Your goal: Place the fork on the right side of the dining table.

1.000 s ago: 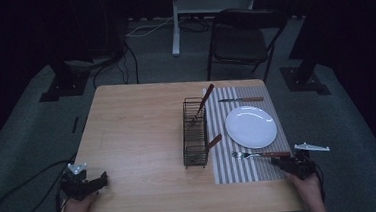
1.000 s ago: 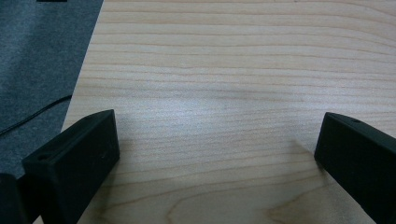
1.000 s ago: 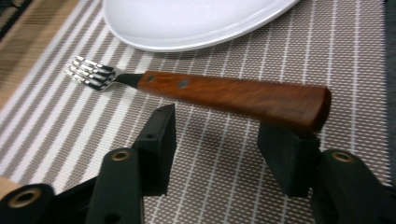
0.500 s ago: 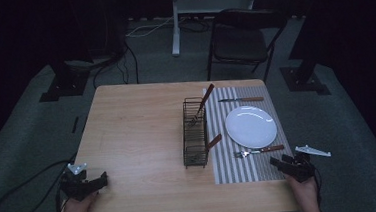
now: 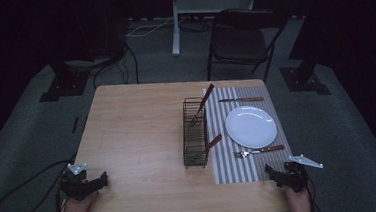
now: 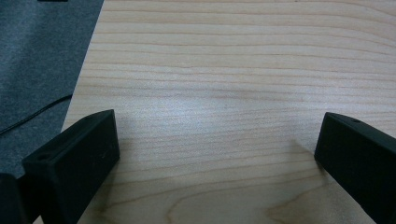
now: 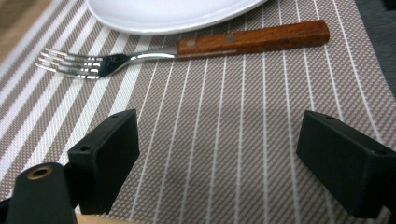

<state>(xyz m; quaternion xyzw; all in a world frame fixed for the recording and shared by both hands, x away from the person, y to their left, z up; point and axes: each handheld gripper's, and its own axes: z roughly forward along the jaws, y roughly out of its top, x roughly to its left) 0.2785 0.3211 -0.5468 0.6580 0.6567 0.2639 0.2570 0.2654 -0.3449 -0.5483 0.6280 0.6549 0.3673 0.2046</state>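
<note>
On the striped placemat (image 5: 239, 157), the fork (image 5: 259, 151) lay just below the white plate (image 5: 250, 126), tines pointing toward the wire cutlery rack (image 5: 195, 133). The right gripper (image 5: 280, 174) rested at the mat's near right corner, a little nearer the person than the fork and apart from it, jaws spread wide with nothing between them. The left gripper (image 5: 93, 183) sat far across the table (image 5: 137, 124) from the mat, near the front left corner, jaws likewise wide and empty.

The right gripper view showed the fork (image 7: 187, 49) in detail: metal tines, a riveted wooden handle lying close along the plate's rim (image 7: 173, 18), possibly touching it. The high view alone showed a wood-handled knife (image 5: 241, 100) beyond the plate and two brown handles leaning out of the rack. The left gripper view showed bare wood grain (image 6: 224, 93) between its jaws and grey carpet (image 6: 42, 56) past the table edge.
</note>
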